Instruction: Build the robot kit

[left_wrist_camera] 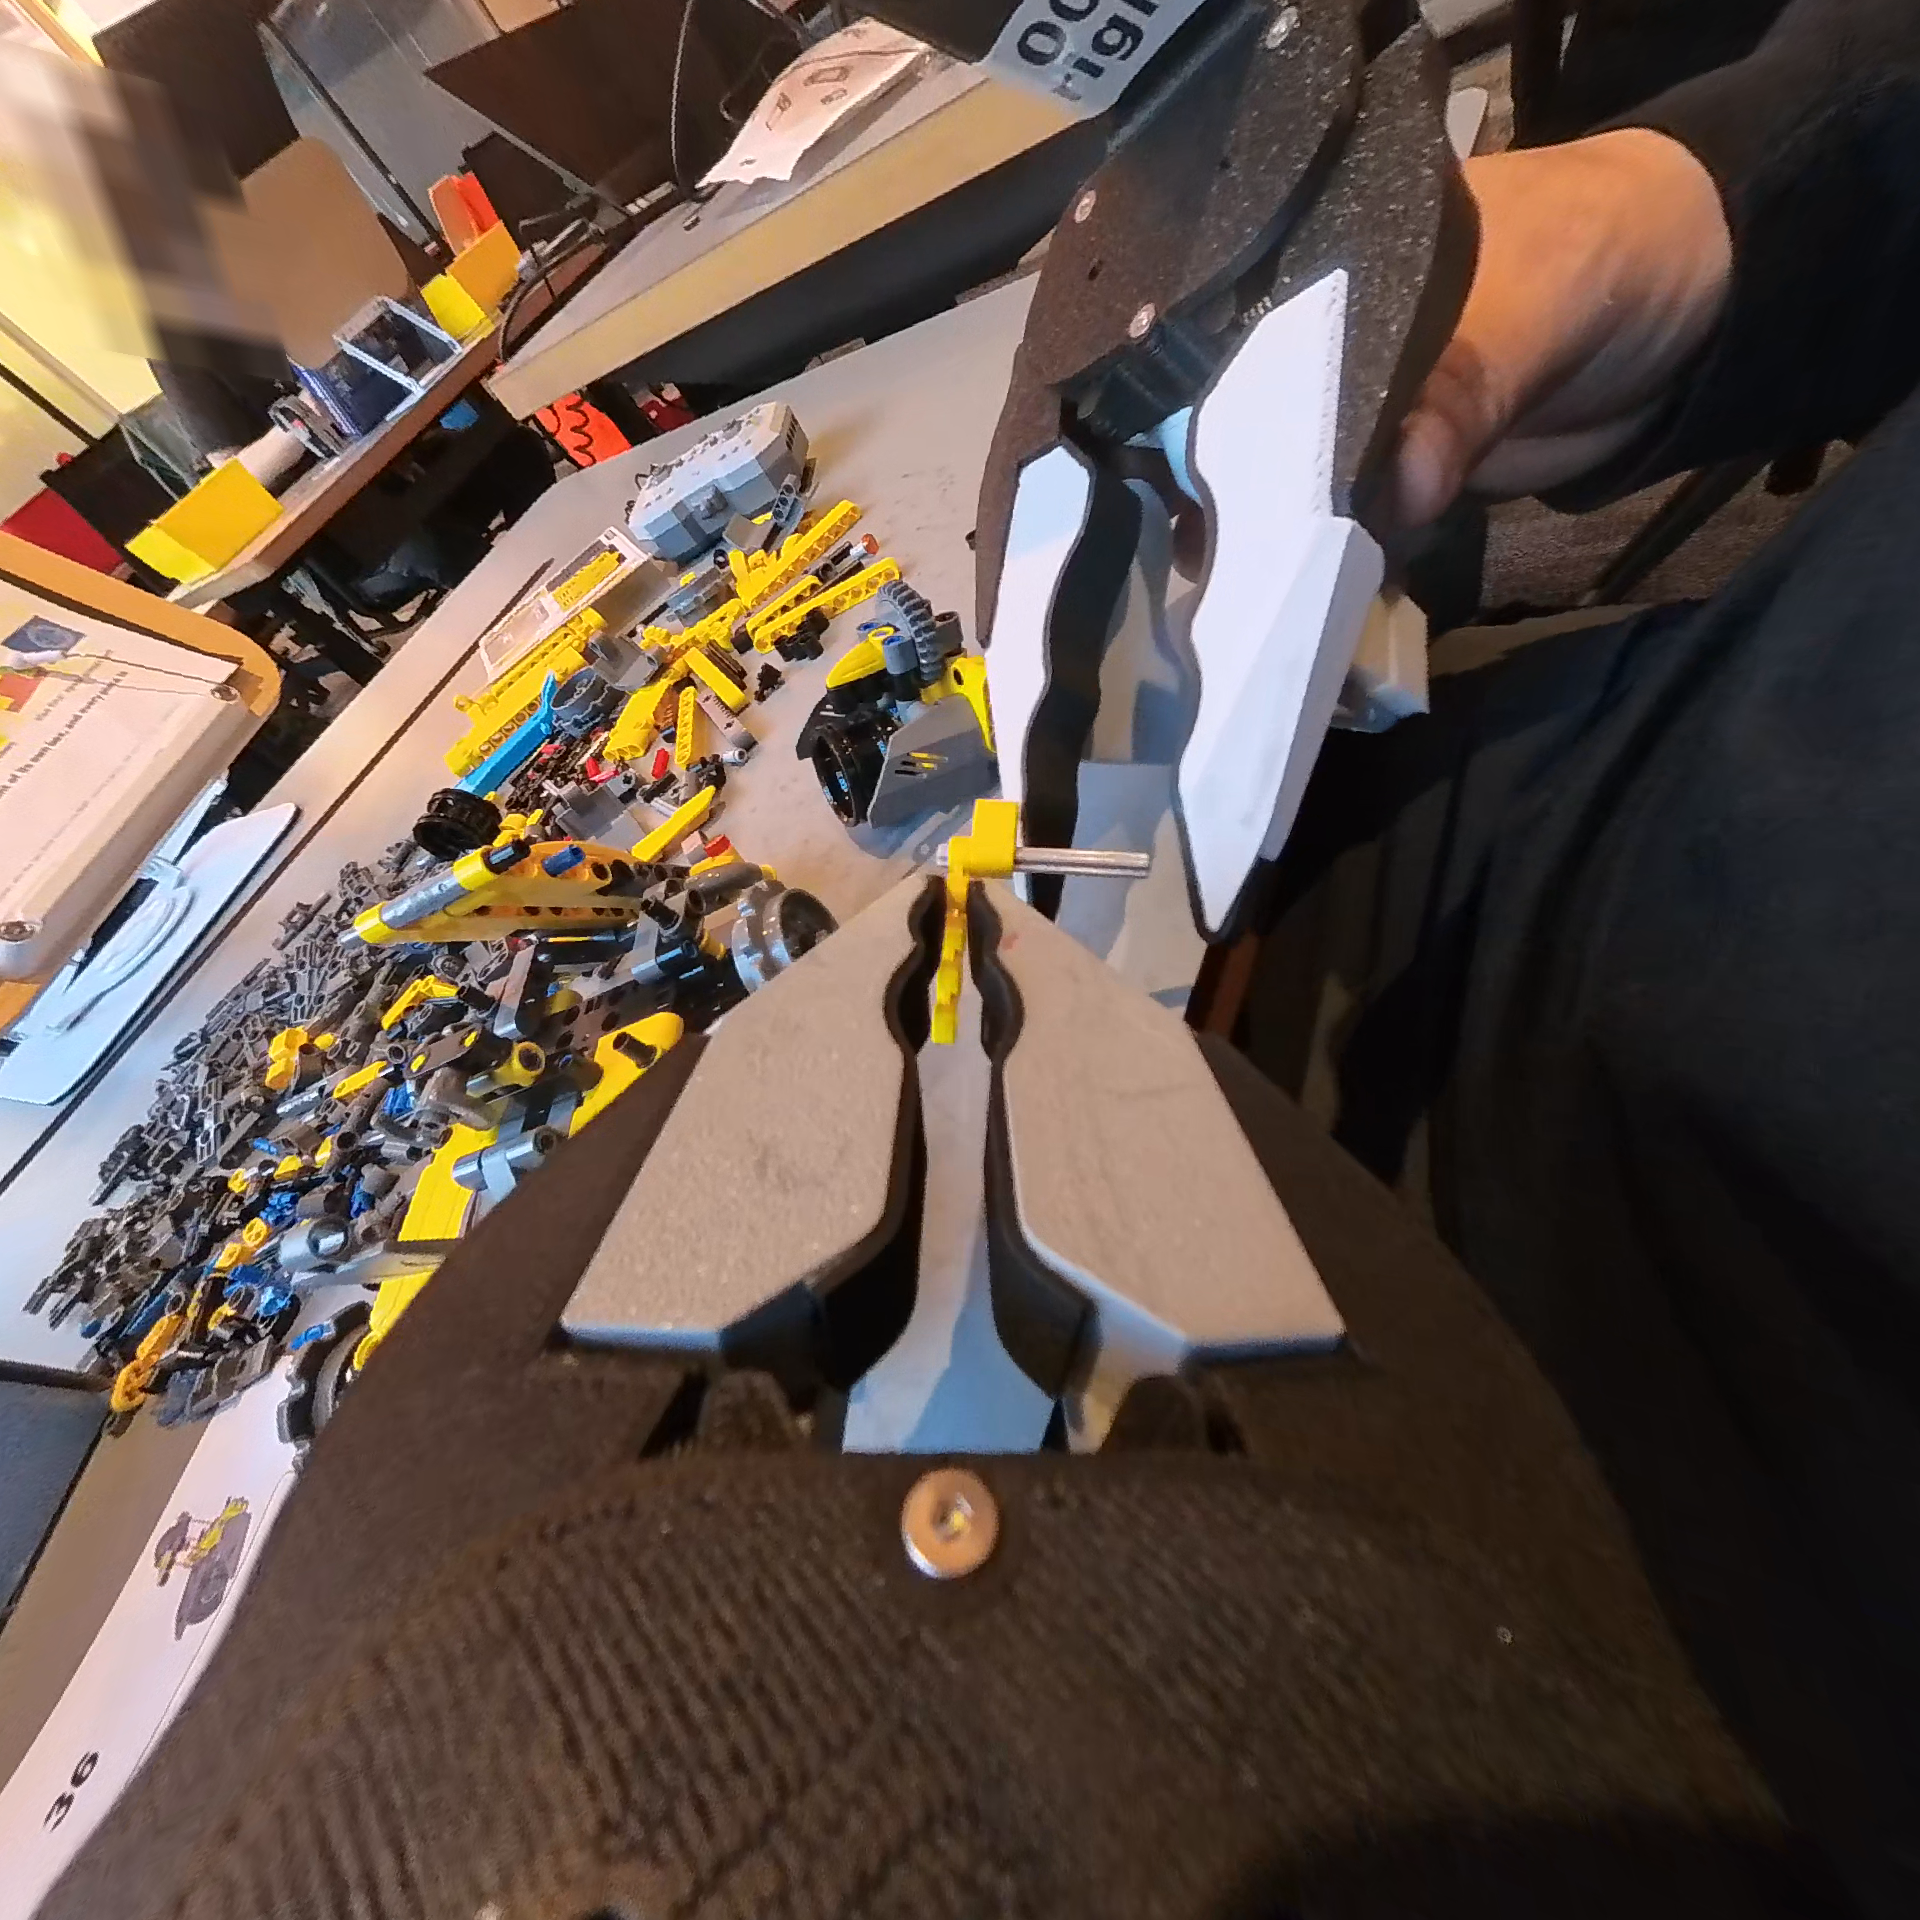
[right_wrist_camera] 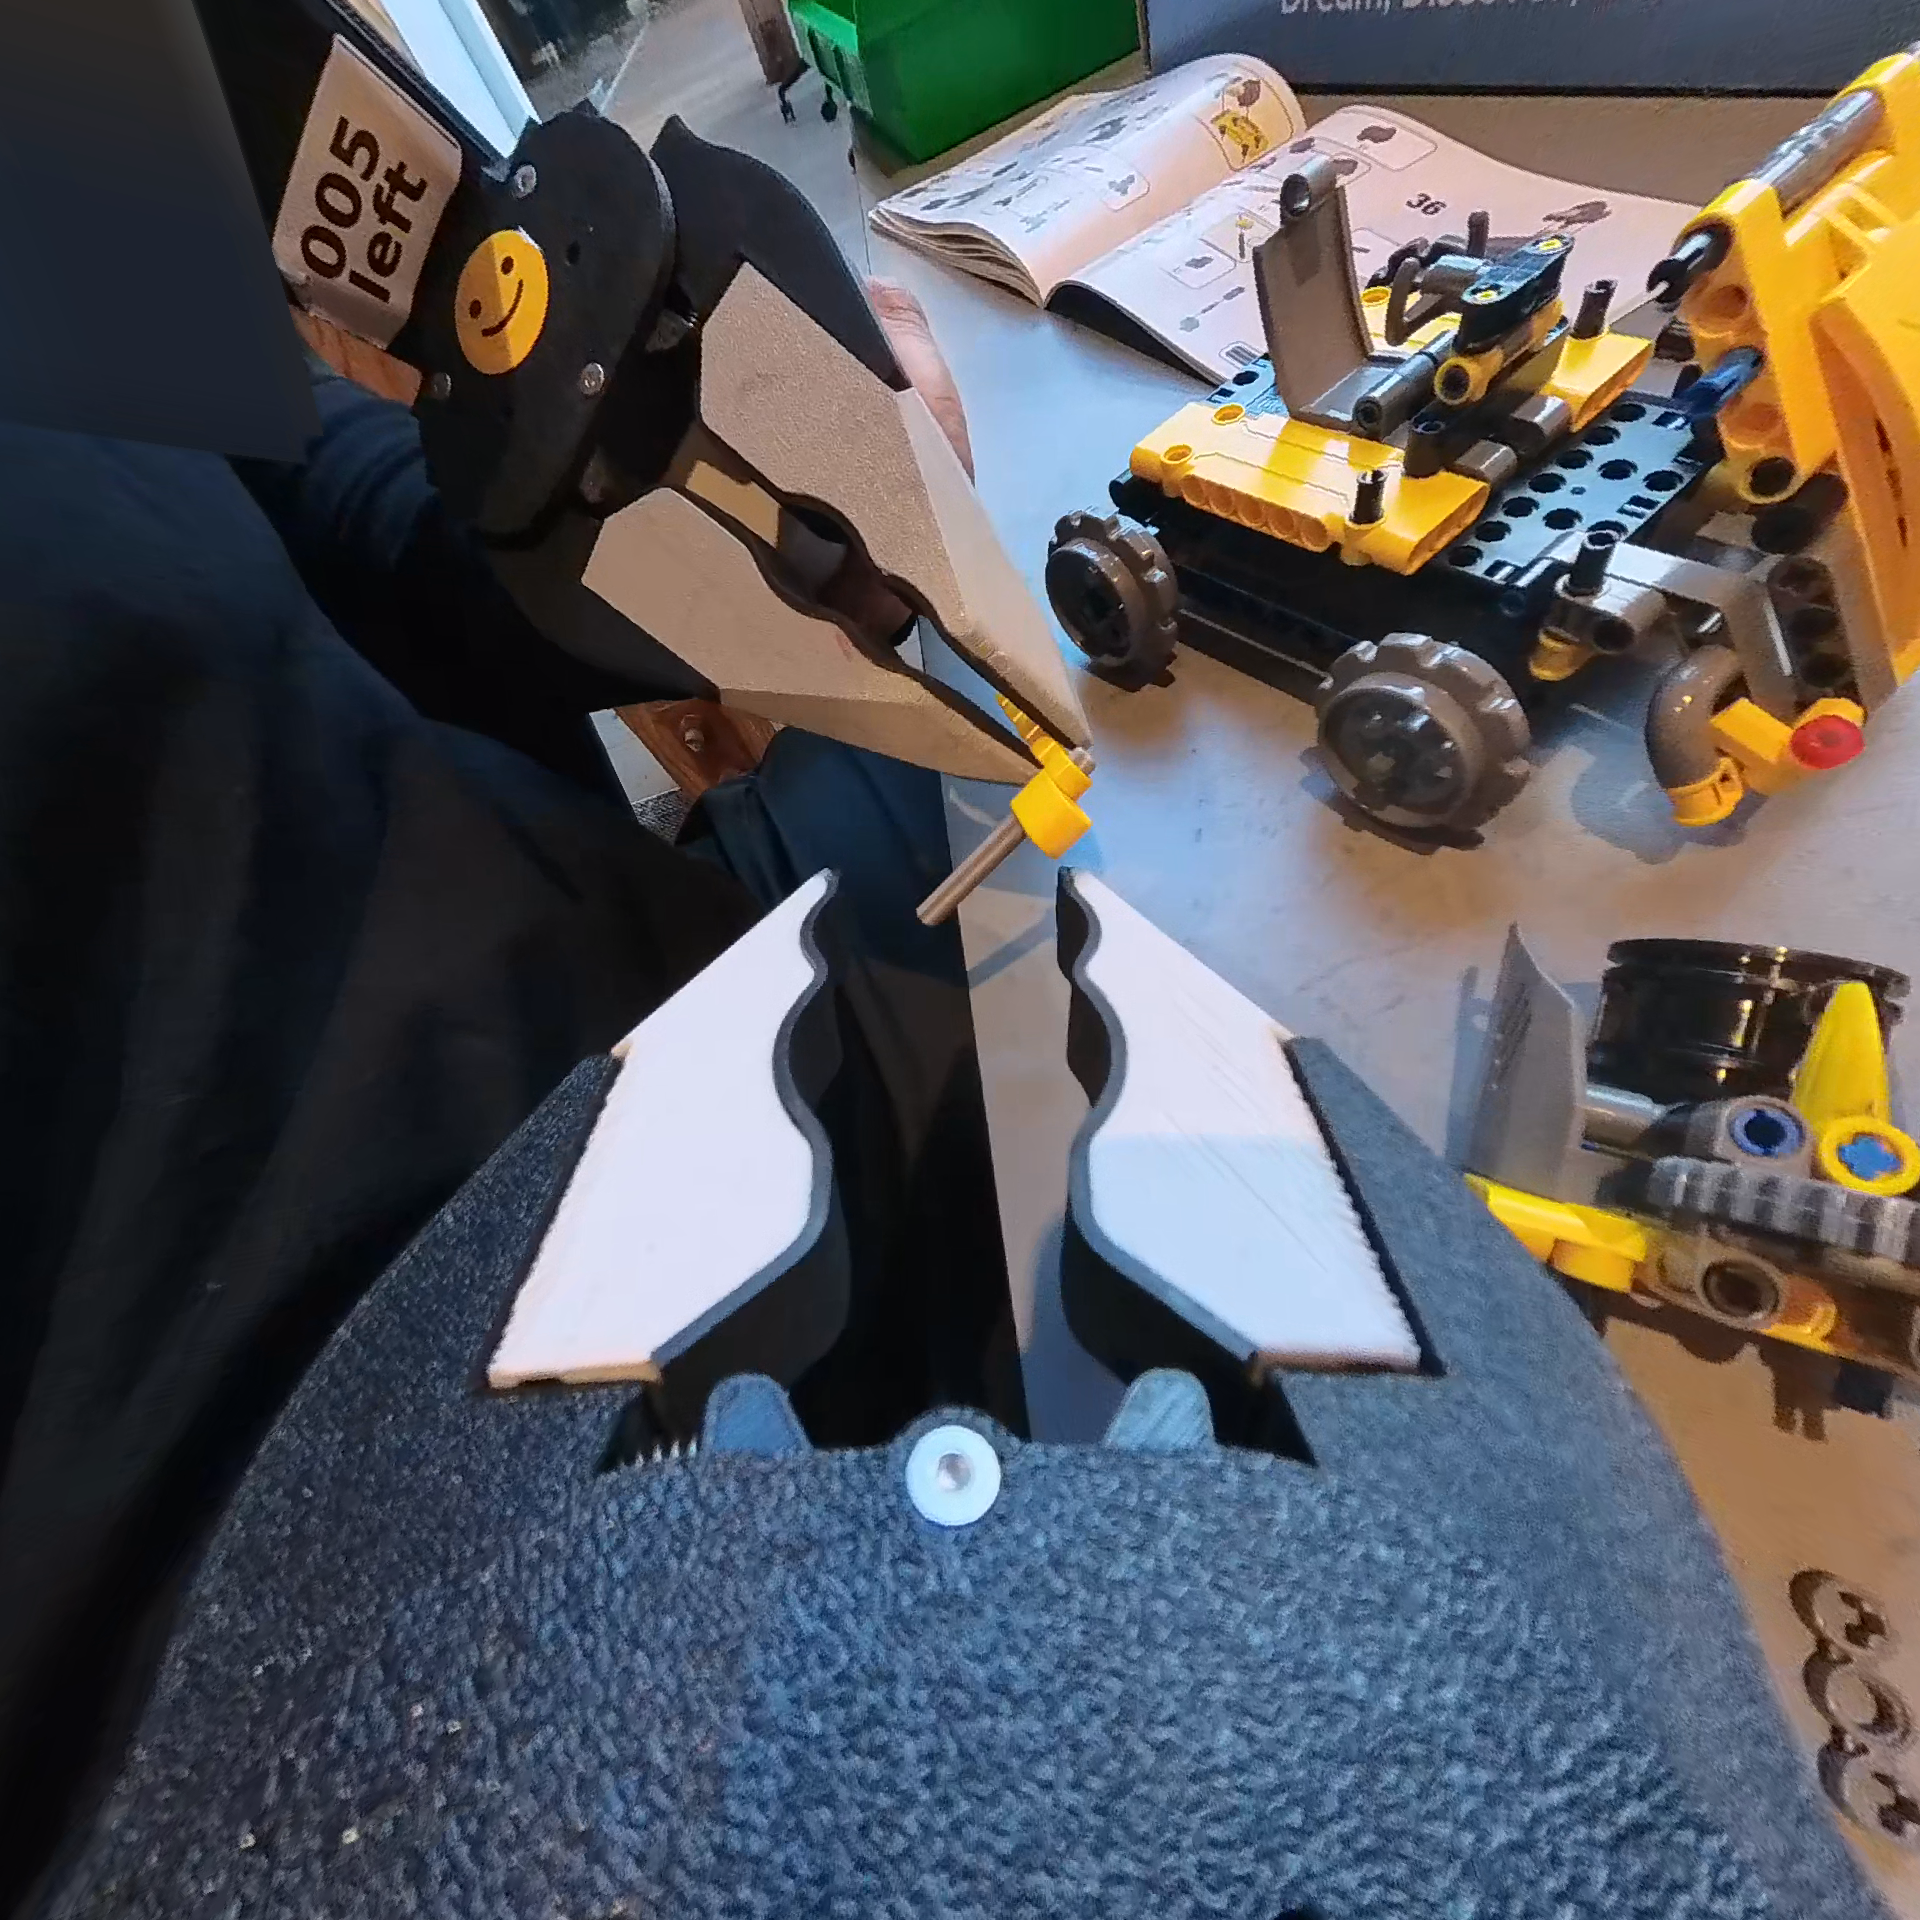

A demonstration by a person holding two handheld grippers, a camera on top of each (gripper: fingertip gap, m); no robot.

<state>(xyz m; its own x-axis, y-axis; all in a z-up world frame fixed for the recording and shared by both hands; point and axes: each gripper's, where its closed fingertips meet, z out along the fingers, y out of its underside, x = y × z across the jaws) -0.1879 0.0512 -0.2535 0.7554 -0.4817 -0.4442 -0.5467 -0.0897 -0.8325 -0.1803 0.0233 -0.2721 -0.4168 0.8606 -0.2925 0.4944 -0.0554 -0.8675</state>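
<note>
- Grey worktable [right_wrist_camera: 1195, 644] in a cluttered workshop; further desks and yellow bins stand at the far left of the left wrist view.
- Left gripper [left_wrist_camera: 951, 894]: jaws closed tight on a thin yellow toothed strip [left_wrist_camera: 948, 987], which runs lengthwise between the grey fingers [left_wrist_camera: 790, 1091] and ends just past the tips in a yellow connector [left_wrist_camera: 987, 836].
- A grey metal pin [left_wrist_camera: 1091, 859] passes through that connector. Its long axis lies crosswise to the left gripper's fingers, and its free end points to the right, toward the right gripper.
- Right gripper [right_wrist_camera: 943, 883]: jaws apart, holding nothing. The pin's free end [right_wrist_camera: 935, 906] sits level with its white fingertips [right_wrist_camera: 1070, 894], in the gap, touching neither. It is the nearer free gripper to the pin.
- From the right wrist view the pin [right_wrist_camera: 971, 868] slants up and away from the fingertip gap to the connector [right_wrist_camera: 1049, 805] at the left gripper's tips [right_wrist_camera: 1070, 750].
- Near right: a small grey and yellow subassembly with a black wheel rim [right_wrist_camera: 1745, 997].
- Farther right: a partly built yellow and black toy vehicle [right_wrist_camera: 1403, 540] on dark grey wheels.
- Far: an open instruction booklet [right_wrist_camera: 1122, 177]; beyond it a green bin [right_wrist_camera: 956, 62].
- Left wrist view, far left: a spread of loose yellow, black and blue parts [left_wrist_camera: 416, 1039] on the tabletop.
</note>
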